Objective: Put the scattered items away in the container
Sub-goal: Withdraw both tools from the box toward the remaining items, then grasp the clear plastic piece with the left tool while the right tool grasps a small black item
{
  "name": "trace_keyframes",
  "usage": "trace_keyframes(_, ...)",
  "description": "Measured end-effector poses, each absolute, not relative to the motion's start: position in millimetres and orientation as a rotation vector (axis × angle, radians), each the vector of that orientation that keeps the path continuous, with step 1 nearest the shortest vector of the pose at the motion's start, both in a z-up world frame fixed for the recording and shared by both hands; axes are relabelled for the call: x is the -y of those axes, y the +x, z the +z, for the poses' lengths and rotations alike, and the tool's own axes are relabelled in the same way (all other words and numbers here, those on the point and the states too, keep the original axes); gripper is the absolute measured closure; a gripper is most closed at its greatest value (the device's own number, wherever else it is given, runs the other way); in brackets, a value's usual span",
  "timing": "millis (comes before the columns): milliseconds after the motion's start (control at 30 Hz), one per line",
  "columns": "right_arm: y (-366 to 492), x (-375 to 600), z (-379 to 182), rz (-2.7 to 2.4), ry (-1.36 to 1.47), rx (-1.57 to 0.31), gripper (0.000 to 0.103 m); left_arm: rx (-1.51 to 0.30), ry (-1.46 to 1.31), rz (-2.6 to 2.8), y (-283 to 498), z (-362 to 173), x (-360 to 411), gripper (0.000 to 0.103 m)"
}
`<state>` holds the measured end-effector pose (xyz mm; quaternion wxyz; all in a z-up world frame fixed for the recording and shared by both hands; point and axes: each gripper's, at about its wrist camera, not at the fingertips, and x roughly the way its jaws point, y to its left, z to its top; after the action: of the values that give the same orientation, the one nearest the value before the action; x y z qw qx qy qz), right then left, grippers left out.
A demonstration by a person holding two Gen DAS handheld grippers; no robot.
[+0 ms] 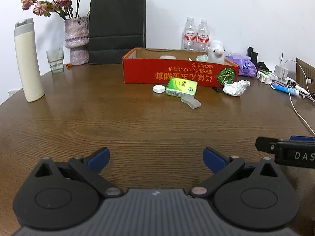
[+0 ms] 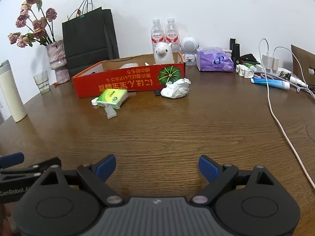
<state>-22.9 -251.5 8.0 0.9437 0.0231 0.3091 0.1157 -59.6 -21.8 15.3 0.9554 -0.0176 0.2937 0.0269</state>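
Note:
A red cardboard box [image 1: 177, 72] [image 2: 126, 80] stands open at the far middle of the brown table, with a white plush alpaca [image 1: 216, 52] [image 2: 163, 54] in its right end. In front of it lie a green packet [image 1: 181, 86] [image 2: 112, 98], a round white case [image 1: 158, 88], a clear plastic piece [image 1: 191, 102] [image 2: 110, 113] and a crumpled white paper [image 1: 235, 87] [image 2: 176, 88]. My left gripper [image 1: 156, 158] is open over bare wood, far short of these items. My right gripper [image 2: 156, 167] is open too, with nothing between its fingers.
A cream flask [image 1: 28, 63], a glass [image 1: 55, 60], a flower vase [image 1: 76, 39] and a black paper bag [image 1: 117, 29] line the back left. Two water bottles [image 1: 195, 35], a purple tissue pack [image 2: 215, 62], chargers with a white cable [image 2: 275, 114] and a blue tube [image 2: 270, 83] crowd the right.

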Motion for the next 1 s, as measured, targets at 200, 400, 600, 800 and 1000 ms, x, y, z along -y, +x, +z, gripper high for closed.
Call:
trace_keyframes(200, -8, 255, 10, 0.236, 0.035, -0.623, 0.020, -0.599, -0.064, 0.009, -15, 29, 31, 0.000)
trace_keyframes(400, 10, 269, 24, 0.234, 0.018, -0.570, 0.032, -0.640, -0.017, -0.103, 58, 32, 56, 0.041)
trace_keyframes(600, 47, 272, 31, 0.286, -0.001, -0.560, 0.056, -0.703, -0.044, -0.080, 97, 13, 65, 0.065)
trace_keyframes(800, 107, 240, 40, 0.408, -0.046, -0.531, 0.057, -0.681, -0.097, -0.111, 80, 18, 48, 0.089)
trace_keyframes(1000, 178, 205, 22, 0.436, -0.127, -0.616, 0.080, -0.599, -0.099, -0.058, 51, 33, 24, 0.091)
